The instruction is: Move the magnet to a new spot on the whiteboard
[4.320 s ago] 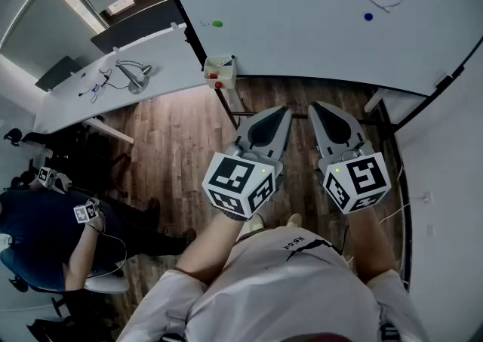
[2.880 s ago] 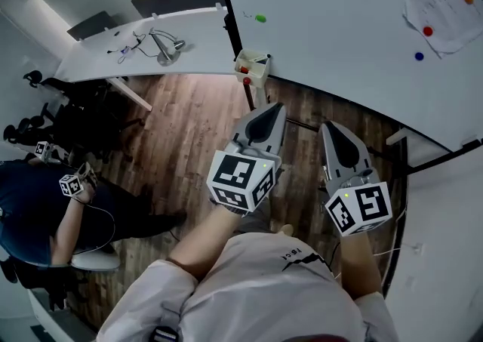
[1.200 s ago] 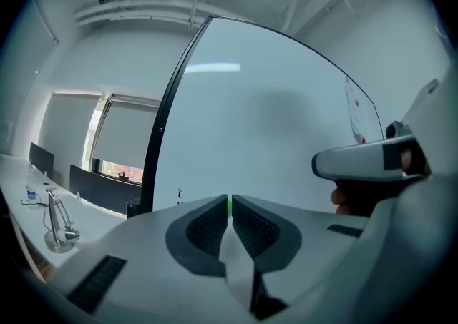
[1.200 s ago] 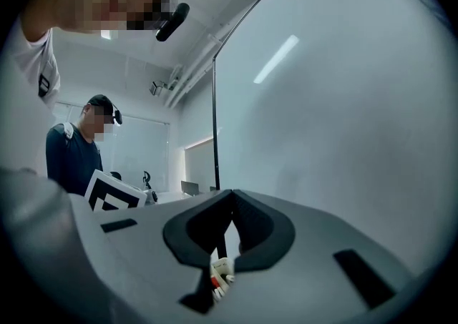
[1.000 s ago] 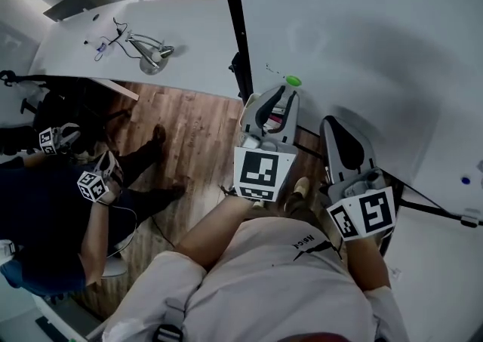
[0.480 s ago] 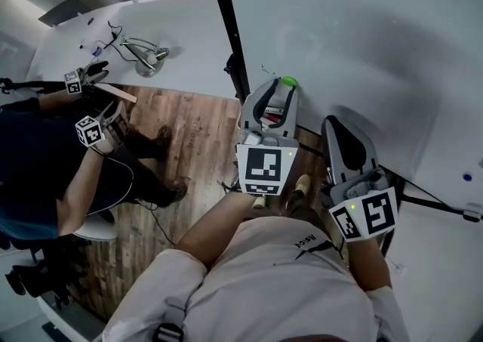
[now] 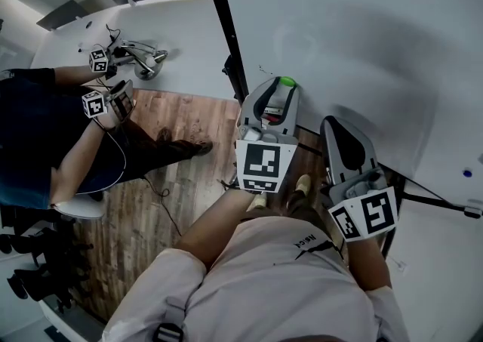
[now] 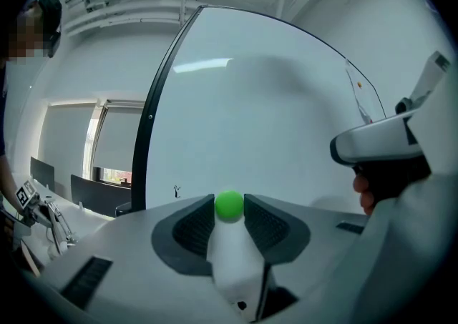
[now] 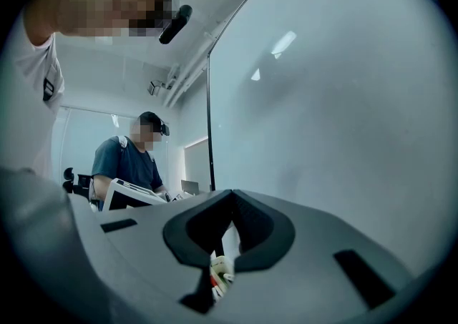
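Note:
A small round green magnet (image 7: 287, 81) sticks to the whiteboard (image 7: 362, 46) near its lower left corner. My left gripper (image 7: 282, 88) reaches up to it, and its jaws are opening. In the left gripper view the magnet (image 8: 229, 204) sits right between the two fingertips of the left gripper (image 8: 229, 209), on the whiteboard (image 8: 250, 122); I see no firm squeeze on it. My right gripper (image 7: 330, 121) hangs lower at the right, shut and empty. In its own view the right gripper (image 9: 232, 201) has its tips together beside the whiteboard (image 9: 343, 115).
The board's black frame post (image 7: 226, 38) runs just left of the magnet. A small tray with a red item (image 7: 273, 114) hangs below the left gripper. Another person with marker cubes (image 7: 98, 99) works at a white desk (image 7: 181, 31) at the left. A blue magnet (image 7: 469, 174) sits far right.
My left gripper has risen to the green magnet and its jaws have spread around it. The right gripper has stayed still. The person at the left has reached over to the desk.

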`<state>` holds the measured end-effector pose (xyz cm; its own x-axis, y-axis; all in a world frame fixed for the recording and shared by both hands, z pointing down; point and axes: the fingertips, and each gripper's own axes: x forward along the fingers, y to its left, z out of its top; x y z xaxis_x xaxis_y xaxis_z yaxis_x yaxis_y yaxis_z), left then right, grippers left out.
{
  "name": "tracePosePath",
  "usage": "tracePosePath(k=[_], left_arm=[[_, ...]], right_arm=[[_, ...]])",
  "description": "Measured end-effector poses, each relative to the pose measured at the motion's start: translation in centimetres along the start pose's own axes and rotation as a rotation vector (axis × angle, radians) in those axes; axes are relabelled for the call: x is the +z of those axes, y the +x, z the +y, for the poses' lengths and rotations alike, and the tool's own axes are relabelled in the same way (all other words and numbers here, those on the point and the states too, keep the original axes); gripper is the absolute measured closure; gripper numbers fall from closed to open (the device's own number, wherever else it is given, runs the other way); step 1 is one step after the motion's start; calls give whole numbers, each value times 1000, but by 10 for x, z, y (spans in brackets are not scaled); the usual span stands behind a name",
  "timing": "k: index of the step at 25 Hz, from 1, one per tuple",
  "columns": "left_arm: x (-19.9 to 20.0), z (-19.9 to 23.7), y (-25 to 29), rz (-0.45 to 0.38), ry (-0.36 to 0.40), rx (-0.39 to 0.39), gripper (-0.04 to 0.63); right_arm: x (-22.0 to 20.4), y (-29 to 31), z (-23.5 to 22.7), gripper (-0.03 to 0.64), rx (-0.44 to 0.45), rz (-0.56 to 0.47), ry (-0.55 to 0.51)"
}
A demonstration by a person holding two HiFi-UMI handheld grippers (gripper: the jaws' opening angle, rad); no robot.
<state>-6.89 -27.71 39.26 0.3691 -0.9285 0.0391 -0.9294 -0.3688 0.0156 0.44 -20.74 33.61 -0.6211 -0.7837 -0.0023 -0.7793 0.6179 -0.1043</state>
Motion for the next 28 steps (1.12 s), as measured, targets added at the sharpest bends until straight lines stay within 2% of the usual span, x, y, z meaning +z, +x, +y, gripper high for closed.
tracePosePath(k=[28], left_arm=[[3, 0, 1, -18, -18, -31, 476]], right_arm=[[-5, -12, -7, 604, -37, 0, 6]])
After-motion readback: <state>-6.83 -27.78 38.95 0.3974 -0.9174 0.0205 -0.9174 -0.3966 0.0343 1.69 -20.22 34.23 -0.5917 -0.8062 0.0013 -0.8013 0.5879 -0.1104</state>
